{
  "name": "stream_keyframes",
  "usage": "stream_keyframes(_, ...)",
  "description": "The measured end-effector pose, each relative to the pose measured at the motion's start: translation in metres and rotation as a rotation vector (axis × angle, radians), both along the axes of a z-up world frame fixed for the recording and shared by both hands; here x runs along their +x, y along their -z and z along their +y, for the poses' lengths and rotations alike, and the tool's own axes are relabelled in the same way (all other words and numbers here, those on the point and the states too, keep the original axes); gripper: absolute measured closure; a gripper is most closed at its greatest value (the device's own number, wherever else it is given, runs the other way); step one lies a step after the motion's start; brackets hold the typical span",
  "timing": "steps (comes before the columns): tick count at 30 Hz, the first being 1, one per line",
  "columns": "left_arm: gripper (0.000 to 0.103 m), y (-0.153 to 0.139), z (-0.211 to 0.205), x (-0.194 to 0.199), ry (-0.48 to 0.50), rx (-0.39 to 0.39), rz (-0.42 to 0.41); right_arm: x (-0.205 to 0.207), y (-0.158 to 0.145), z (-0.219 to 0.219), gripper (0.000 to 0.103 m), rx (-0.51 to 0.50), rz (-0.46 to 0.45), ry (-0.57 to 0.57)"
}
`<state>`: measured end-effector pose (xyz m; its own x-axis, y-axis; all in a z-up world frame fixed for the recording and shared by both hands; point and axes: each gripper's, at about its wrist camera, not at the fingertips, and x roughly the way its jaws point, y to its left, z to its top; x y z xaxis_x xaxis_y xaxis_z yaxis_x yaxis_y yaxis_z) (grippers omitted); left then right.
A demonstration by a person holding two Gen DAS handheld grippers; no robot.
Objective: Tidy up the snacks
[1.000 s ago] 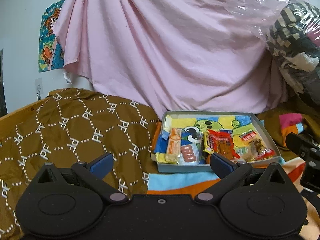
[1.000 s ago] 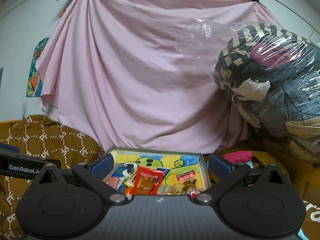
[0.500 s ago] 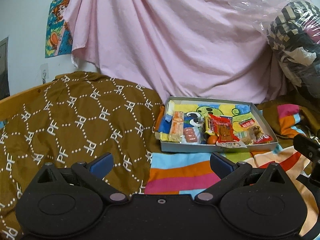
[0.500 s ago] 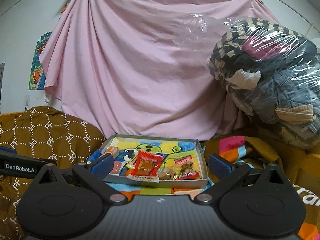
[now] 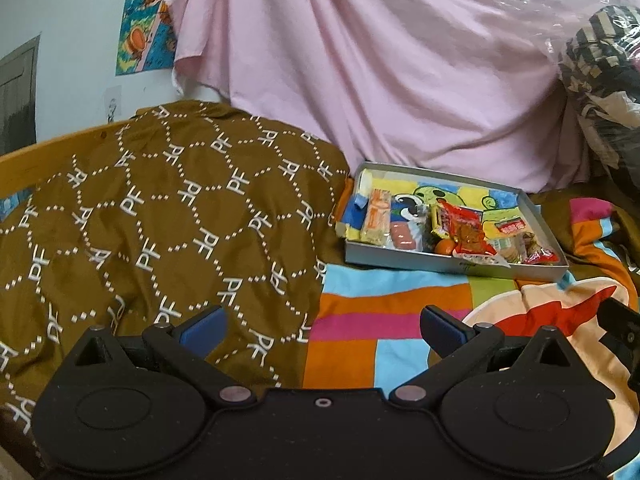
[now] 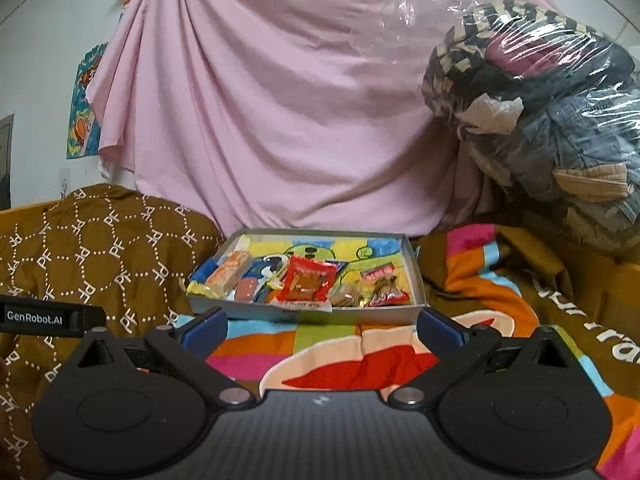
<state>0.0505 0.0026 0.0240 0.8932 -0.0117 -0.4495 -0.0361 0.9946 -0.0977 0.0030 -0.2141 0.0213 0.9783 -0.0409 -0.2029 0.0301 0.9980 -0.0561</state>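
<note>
Both grippers hang spread and empty, short of a shallow grey cardboard tray [image 6: 304, 314] of snacks on the bed.

The left gripper [image 5: 322, 326] and right gripper [image 6: 322, 326] each hold their blue-padded fingers wide apart with nothing between them. The tray rests on a striped multicoloured blanket [image 5: 360, 320], just beside a brown quilt with a white lettered pattern [image 5: 160, 208]. Inside lie a red foil snack packet [image 6: 306, 284], a long orange-and-cream wrapped bar [image 6: 228, 276] toward the left end and a small red-and-brown wrapped sweet pack [image 6: 386, 290] at the right. A draped pink sheet [image 6: 280, 120] hangs behind.
</note>
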Motion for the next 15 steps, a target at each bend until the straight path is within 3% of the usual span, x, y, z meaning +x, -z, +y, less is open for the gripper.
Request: stream_keyframes(15,0.001,0.018,0.002,-0.012,-0.022,0.011,0.050,-0.004,0.015,0.010,0.000,-0.007,0.068,-0.021)
